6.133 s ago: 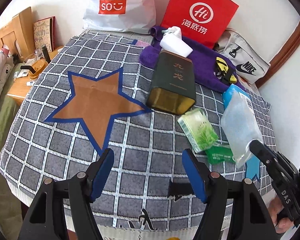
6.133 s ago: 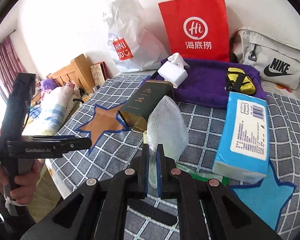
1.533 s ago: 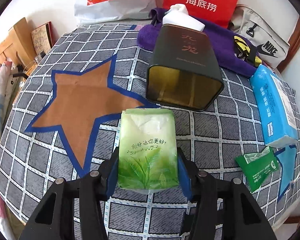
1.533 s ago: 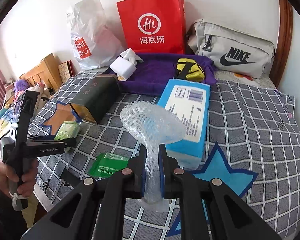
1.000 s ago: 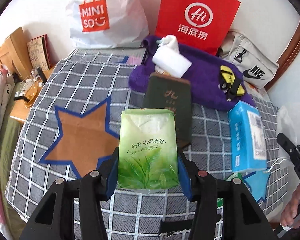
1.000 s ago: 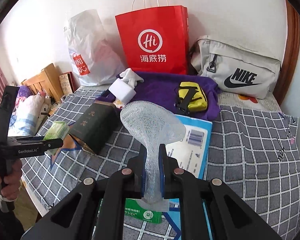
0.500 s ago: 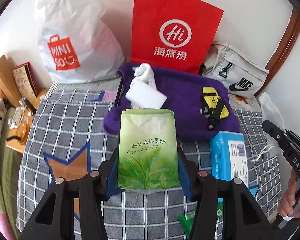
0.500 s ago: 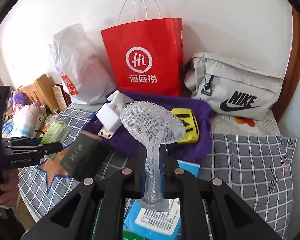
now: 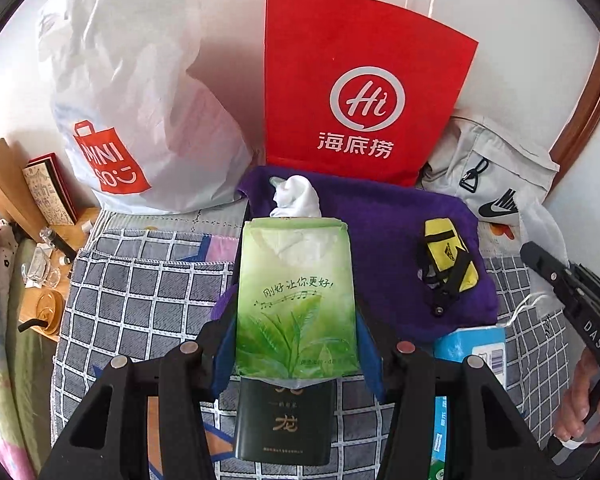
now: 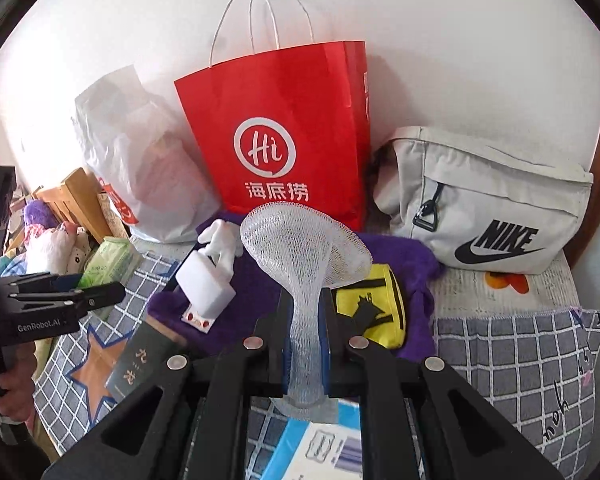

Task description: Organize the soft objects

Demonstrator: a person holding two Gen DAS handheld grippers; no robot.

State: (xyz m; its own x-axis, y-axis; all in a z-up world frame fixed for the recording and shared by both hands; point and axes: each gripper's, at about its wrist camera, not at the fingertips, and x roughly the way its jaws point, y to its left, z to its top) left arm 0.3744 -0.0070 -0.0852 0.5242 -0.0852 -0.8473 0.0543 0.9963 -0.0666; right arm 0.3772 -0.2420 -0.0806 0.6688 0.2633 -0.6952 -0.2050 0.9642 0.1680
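My left gripper (image 9: 296, 344) is shut on a green tissue pack (image 9: 296, 296) and holds it in the air in front of the purple towel (image 9: 380, 224). The pack also shows at the left of the right wrist view (image 10: 110, 260). My right gripper (image 10: 304, 320) is shut on a white foam net sleeve (image 10: 304, 256), held above the bed near the towel (image 10: 256, 280). A white tissue pouch (image 10: 206, 284) and a yellow pouch (image 10: 374, 304) lie on the towel. A blue tissue pack (image 9: 472, 348) lies on the checked bedspread (image 9: 140, 292).
A red paper bag (image 9: 360, 92), a white Miniso plastic bag (image 9: 132, 100) and a grey Nike bag (image 10: 488, 204) stand against the wall behind the towel. A dark green tin (image 9: 284, 424) lies on the bedspread below my left gripper. A bedside table (image 9: 48, 280) stands left.
Both grippers have moved forward toward the wall with their loads; the bags and towel look nearer and larger. Both grips are unchanged.
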